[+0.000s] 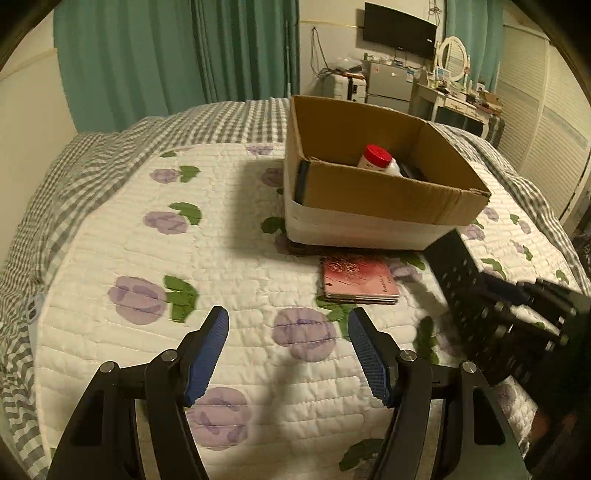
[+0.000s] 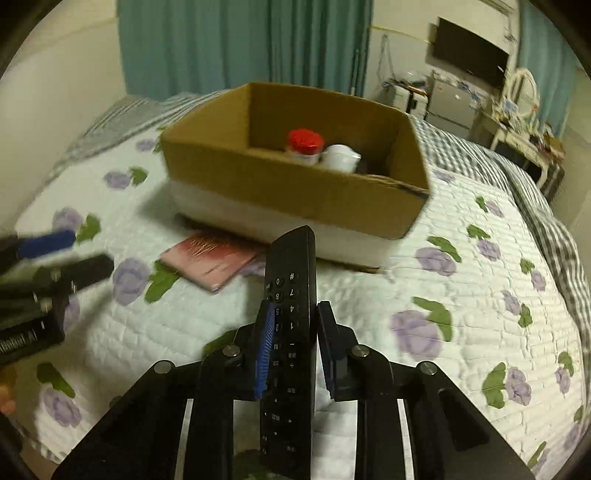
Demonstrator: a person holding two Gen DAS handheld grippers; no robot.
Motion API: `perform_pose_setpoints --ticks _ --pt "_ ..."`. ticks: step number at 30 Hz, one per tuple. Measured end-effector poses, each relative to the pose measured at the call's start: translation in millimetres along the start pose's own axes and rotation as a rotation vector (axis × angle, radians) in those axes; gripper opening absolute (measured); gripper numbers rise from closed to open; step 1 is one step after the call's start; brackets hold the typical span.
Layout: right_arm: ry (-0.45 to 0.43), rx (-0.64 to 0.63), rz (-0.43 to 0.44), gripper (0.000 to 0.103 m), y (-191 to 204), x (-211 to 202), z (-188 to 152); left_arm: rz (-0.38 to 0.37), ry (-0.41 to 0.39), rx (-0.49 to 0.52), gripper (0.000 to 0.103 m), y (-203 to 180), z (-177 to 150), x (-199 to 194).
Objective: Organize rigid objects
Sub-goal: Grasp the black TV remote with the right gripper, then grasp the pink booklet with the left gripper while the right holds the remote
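Observation:
My right gripper (image 2: 295, 308) is shut on a black remote control (image 2: 291, 288), which points up and forward toward the cardboard box (image 2: 277, 184). The box stands on the flowered quilt and holds a red-capped bottle (image 2: 304, 142) and a white container (image 2: 341, 157). A pink booklet (image 1: 358, 278) lies flat just in front of the box. My left gripper (image 1: 289, 312) hangs open over the quilt, nothing between its blue pads, short of the booklet. In the left wrist view the remote (image 1: 448, 266) and the right gripper come in from the right edge.
The quilt (image 1: 221, 258) covers a bed with a grey checked sheet (image 1: 44, 206) at the edges. Green curtains (image 1: 147, 66) hang behind. A wall TV (image 1: 399, 33), small fridge (image 1: 389, 85) and a cluttered dressing table (image 1: 454, 96) stand at the far right.

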State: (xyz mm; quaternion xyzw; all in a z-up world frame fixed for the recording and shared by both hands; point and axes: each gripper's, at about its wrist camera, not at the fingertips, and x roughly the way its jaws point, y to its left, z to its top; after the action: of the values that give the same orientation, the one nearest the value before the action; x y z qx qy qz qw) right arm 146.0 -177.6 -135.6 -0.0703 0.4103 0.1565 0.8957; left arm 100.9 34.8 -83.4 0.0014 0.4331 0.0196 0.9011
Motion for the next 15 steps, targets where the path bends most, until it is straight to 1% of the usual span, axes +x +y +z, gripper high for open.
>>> perform_pose_setpoints --ticks 5,8,10,12,15 --pt "0.011 0.038 0.000 0.023 -30 2 8 -0.079 0.025 0.014 0.070 -20 8 13" --pt "0.013 0.087 0.006 0.023 -46 6 9 -0.122 0.056 0.004 0.070 -33 18 30" --pt "0.018 0.109 0.007 0.023 -56 8 6 -0.126 0.084 0.018 0.070 -40 21 45" --pt "0.022 0.122 0.013 0.023 -63 13 4 -0.107 0.108 0.034 0.070 -45 21 58" --pt "0.026 0.139 0.025 0.023 -70 18 2 -0.127 0.122 0.021 0.072 -46 23 70"
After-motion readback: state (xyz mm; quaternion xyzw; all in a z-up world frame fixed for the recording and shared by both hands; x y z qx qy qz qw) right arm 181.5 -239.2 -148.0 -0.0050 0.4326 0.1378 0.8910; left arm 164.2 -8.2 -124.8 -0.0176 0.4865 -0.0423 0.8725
